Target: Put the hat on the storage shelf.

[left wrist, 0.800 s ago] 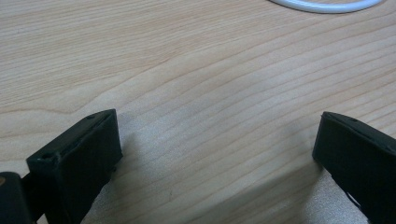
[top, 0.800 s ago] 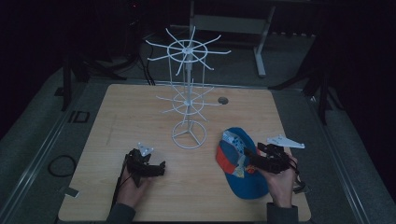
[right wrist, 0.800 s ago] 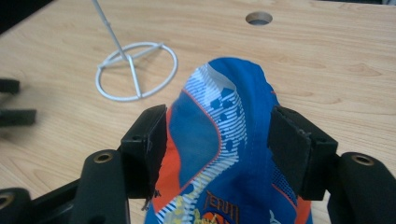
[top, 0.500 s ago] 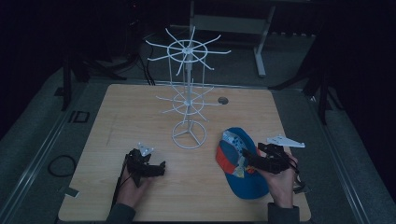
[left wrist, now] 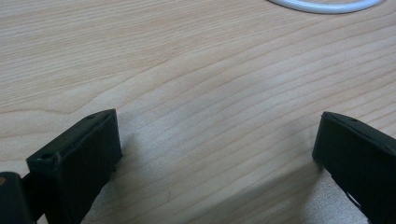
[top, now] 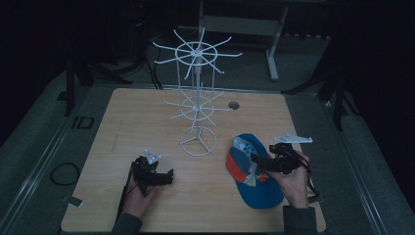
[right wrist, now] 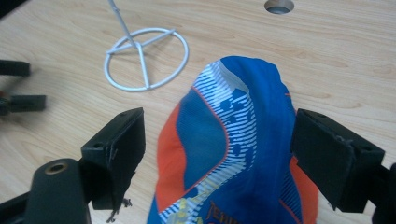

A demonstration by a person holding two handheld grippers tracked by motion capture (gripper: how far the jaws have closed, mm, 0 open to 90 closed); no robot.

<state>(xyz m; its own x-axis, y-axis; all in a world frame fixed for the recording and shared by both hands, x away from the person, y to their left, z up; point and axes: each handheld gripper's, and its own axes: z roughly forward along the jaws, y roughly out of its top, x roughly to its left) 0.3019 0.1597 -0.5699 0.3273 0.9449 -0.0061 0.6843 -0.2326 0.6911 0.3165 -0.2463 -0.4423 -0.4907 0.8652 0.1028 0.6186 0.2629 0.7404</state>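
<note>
R tongs [right wrist: 217,154] released, jaws straddling the blue/orange cap [top: 254,174] w/o pinching it; cap lies near the desk [top: 137,112] right-front corner, beside the white wire rack [top: 197,105]. L tongs [left wrist: 217,154] released over bare wood. Risk: soft crown may fold, slip out when squeezed. Cap print partly legible, "TE…" only.

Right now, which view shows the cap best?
The right gripper view: the blue and orange cap sits close up between the open jaws, its pattern clear. The high view shows the cap whole but small and dim.
</note>
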